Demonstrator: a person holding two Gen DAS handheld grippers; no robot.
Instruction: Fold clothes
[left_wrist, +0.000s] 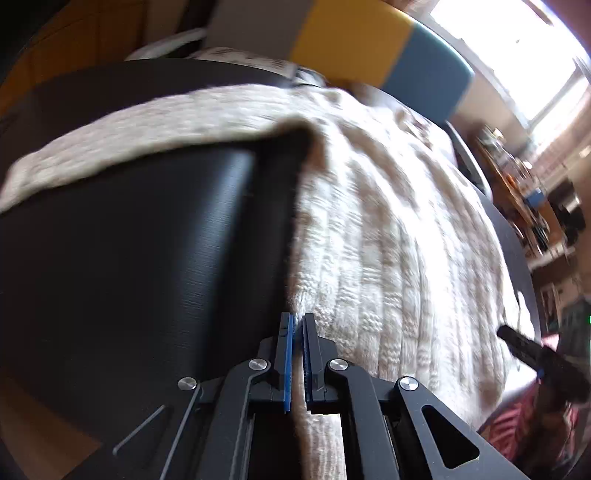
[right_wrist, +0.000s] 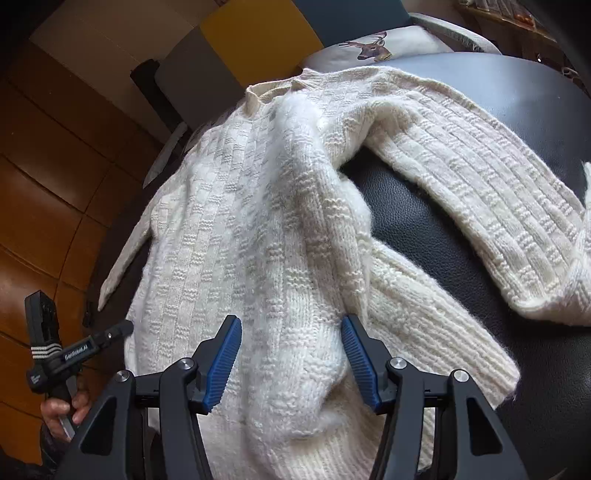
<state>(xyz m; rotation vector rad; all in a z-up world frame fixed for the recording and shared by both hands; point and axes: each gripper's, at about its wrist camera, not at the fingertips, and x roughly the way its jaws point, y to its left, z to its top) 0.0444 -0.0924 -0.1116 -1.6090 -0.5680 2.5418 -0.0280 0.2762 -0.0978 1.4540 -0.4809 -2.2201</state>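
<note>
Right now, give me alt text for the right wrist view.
Open right tongs straddle a raised fold of a cream knit sweater spread on a black leather surface, one sleeve angled out right. At lower left, a hand holds the left tongs.

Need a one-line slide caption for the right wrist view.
Open right gripper straddles a raised ridge of the cream knit sweater spread on a black leather seat.

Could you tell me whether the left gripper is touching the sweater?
Touching. The left wrist view shows the left gripper shut on the cream sweater, knit pinched between its blue pads.
</note>
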